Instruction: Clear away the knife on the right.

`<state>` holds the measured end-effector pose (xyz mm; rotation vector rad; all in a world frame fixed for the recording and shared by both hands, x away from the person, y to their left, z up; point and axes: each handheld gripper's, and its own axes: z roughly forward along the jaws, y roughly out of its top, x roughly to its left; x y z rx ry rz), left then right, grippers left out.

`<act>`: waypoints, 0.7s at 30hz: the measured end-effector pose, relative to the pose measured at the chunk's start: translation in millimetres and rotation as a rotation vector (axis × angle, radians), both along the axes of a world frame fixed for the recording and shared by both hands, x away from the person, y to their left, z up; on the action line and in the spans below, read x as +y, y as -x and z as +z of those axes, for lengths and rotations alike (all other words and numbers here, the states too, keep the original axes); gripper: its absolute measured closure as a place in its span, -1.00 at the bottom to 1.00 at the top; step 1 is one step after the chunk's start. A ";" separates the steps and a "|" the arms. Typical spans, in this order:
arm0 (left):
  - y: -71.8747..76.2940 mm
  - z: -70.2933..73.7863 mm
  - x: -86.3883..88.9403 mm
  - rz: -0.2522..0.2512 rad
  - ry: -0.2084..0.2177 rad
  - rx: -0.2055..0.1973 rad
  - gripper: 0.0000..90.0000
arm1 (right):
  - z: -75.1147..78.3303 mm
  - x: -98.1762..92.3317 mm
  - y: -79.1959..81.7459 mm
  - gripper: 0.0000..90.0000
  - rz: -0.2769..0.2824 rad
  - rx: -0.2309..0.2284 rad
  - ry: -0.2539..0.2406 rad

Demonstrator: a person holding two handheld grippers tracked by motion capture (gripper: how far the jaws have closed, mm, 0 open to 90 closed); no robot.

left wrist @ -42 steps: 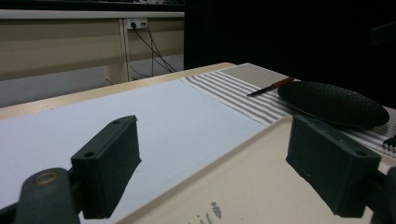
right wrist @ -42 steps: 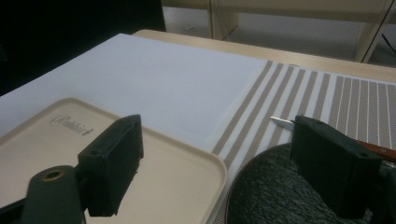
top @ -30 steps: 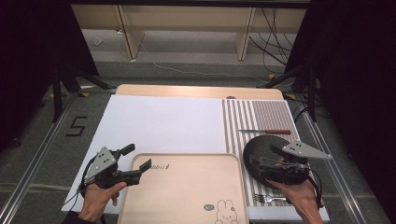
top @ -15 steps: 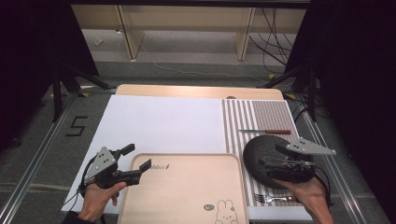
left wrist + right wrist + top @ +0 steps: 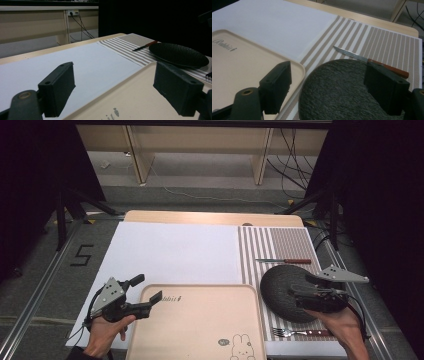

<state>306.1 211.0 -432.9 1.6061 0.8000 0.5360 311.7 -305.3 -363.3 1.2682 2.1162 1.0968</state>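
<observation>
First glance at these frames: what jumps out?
The dark textured plate on the striped placemat at the right, with the right gripper over its near edge, jaws open and just closing slightly with nothing between them. Next, the big beige tray with a rabbit print at the near middle, the left gripper open at its left corner. A knife lies beyond the plate, a fork in front of it.

One beige tray (image 5: pixel 200 320), one dark plate (image 5: pixel 282 290), one knife (image 5: pixel 284 261), one fork (image 5: pixel 300 333), one striped mat (image 5: pixel 280 242), one white sheet (image 5: pixel 170 250) on the worktop (image 5: pixel 210 217), and two claws: left claw (image 5: pixel 146 296), right claw (image 5: pixel 300 287).
</observation>
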 end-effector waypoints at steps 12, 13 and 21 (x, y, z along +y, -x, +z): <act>-0.4 -0.5 -0.5 0.002 -0.004 0.000 -0.64 | 4.4 -15.1 -9.9 -0.45 -0.014 0.001 0.048; -0.3 -0.5 -0.5 0.002 -0.004 0.000 -0.64 | 4.4 -15.1 -9.9 -0.45 -0.014 0.001 0.048; -0.4 -0.7 -0.6 0.001 -0.007 0.000 -0.64 | 0.3 -23.4 -16.5 -0.45 0.000 0.011 0.085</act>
